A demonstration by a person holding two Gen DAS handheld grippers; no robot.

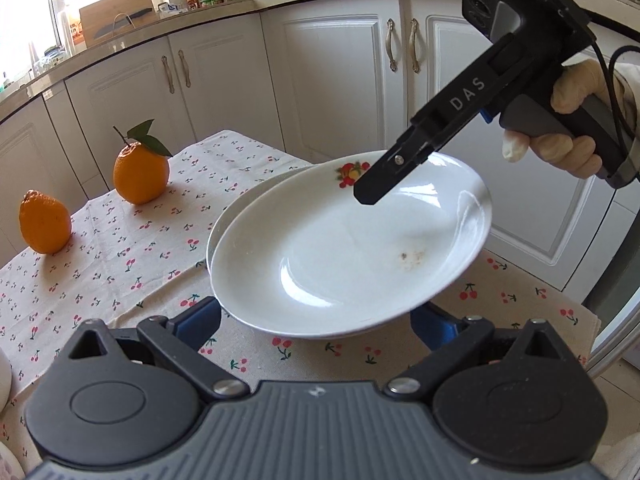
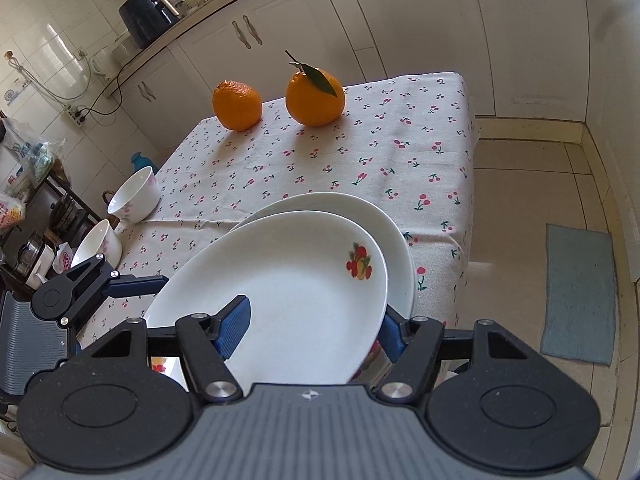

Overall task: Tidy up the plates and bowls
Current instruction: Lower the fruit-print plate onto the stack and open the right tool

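The step in hand looked like stacking: a white plate [image 2: 280, 292] with a fruit motif was carried tilted just above a second plate [image 2: 396, 236] that lay on the cherry-print bench [image 2: 360, 140]. The right gripper [image 2: 308, 332] had its jaws closed on the carried plate's near rim, one blue pad on the inner face and the other behind the rim at 3 o'clock, so the plate hung from that one grip. In the left wrist view the same plate [image 1: 348, 248] filled the centre, with the right gripper [image 1: 374, 192] reaching in from 2 o'clock, held by a gloved hand [image 1: 568, 144]. The left gripper [image 1: 316, 320] sat with its jaws wide on either side of the plate's near edge; the rim hid the pad tips, and I could not tell whether they touched it. The lower plate [image 1: 256, 196] peeked out at 10 o'clock of the carried one. Two oranges [image 2: 276, 100] stood at the bench's far side, well apart from the plates, and two bowls [image 2: 120, 216] waited at the bench's 9 o'clock edge in the right wrist view. The next move probably called for levelling the tilted plate, centring it over the lower one, easing it down until the rims nested, and only then opening the jaws, slowly, since glazed ware slides and chips easily.
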